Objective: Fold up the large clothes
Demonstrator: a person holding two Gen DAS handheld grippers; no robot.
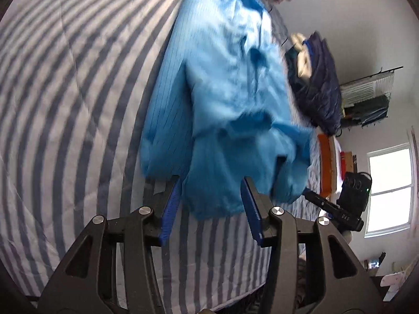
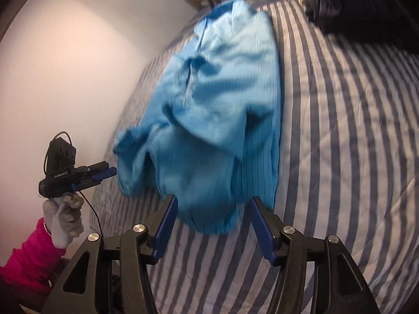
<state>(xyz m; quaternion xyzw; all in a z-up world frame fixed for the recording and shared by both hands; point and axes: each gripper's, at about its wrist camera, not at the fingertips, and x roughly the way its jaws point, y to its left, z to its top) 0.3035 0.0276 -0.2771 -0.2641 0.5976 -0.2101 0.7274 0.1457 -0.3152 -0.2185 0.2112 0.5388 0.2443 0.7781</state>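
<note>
A light blue garment point(image 1: 225, 83) with thin dark stripes lies crumpled lengthwise on the striped bed point(image 1: 78, 91). Its near hem hangs blurred between the blue pads of my left gripper point(image 1: 212, 183), which stands open and does not press on the cloth. In the right wrist view the same garment point(image 2: 222, 99) has its lower hem between the spread fingers of my right gripper point(image 2: 213, 200), also open and clear of the fabric. Each view shows the other gripper beside the garment's edge: the right gripper point(image 1: 310, 195) and the left gripper point(image 2: 111, 171), the latter held by a gloved hand point(image 2: 64, 219).
A pile of dark navy and cream clothes point(image 1: 316, 83) sits at the far side of the bed, seen as a dark heap point(image 2: 361, 7) in the right wrist view. A white wall point(image 2: 65, 65) borders one side of the bed. A window point(image 1: 390, 183) and a rack stand beyond.
</note>
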